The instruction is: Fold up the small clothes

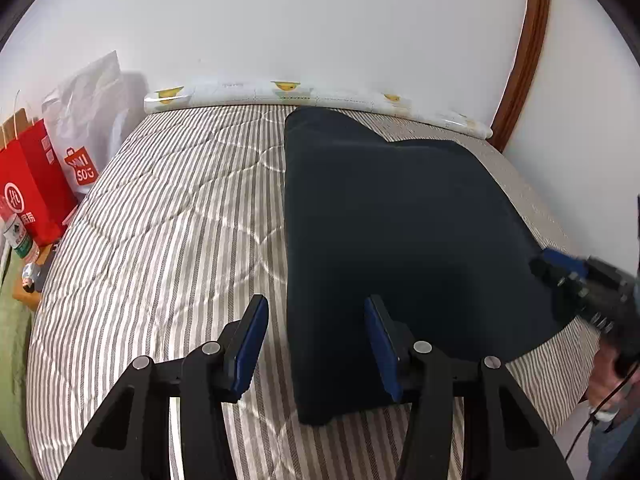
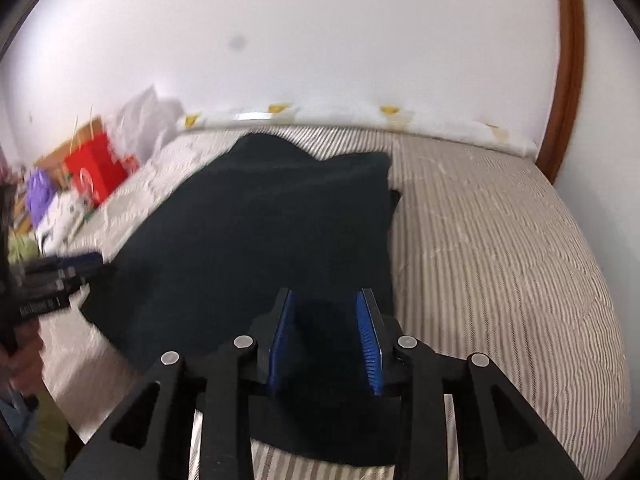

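Note:
A dark navy garment [image 1: 392,216] lies flat on the striped bed cover [image 1: 180,216]. My left gripper [image 1: 316,304] is open over the garment's near left edge, one finger on each side of that edge. In the right wrist view the same garment [image 2: 264,220] fills the middle, and my right gripper [image 2: 326,300] is open just above its near right part. The right gripper also shows at the right of the left wrist view [image 1: 560,270], by the garment's right edge. The left gripper shows blurred at the left of the right wrist view [image 2: 86,262].
A white printed bolster [image 1: 320,96] lies along the wall at the bed's far edge. Red shopping bags [image 1: 32,188] and a white plastic bag [image 1: 88,92] stand left of the bed. A wooden door frame [image 1: 524,60] is at the right.

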`<state>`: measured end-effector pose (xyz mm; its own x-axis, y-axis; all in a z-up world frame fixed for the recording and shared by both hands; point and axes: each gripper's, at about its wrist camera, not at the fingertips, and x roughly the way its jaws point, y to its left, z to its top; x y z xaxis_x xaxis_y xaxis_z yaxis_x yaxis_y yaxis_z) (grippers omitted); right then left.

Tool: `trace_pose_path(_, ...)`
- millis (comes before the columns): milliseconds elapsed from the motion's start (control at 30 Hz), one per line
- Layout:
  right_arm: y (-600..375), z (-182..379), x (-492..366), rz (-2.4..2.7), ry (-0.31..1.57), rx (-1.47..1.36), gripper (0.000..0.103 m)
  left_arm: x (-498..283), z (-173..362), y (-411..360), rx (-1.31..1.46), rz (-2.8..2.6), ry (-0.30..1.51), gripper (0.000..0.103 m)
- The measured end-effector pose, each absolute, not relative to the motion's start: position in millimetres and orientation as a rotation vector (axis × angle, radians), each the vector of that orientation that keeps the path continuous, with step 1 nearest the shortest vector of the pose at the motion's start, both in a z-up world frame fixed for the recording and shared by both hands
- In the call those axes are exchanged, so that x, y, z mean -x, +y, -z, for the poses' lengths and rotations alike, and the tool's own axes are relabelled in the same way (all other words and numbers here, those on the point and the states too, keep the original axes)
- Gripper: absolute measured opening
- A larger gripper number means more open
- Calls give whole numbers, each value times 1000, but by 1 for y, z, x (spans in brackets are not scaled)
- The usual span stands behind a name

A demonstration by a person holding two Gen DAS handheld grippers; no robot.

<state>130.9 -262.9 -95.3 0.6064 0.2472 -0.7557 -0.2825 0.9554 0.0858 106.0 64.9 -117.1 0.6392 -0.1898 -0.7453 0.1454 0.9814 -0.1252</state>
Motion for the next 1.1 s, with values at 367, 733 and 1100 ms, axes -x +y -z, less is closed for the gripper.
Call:
trace_pose_path(367, -282, 102, -107, -266, 874, 40, 36, -65, 131, 92, 84, 221, 882, 51)
trace_pose_path(733, -321, 112, -64, -274, 934, -20, 50, -52, 153, 89, 59, 196, 922, 51)
trace_pose_path(1100, -281, 140, -67, -341, 920, -43, 50, -61, 148, 83, 31, 231, 866, 50)
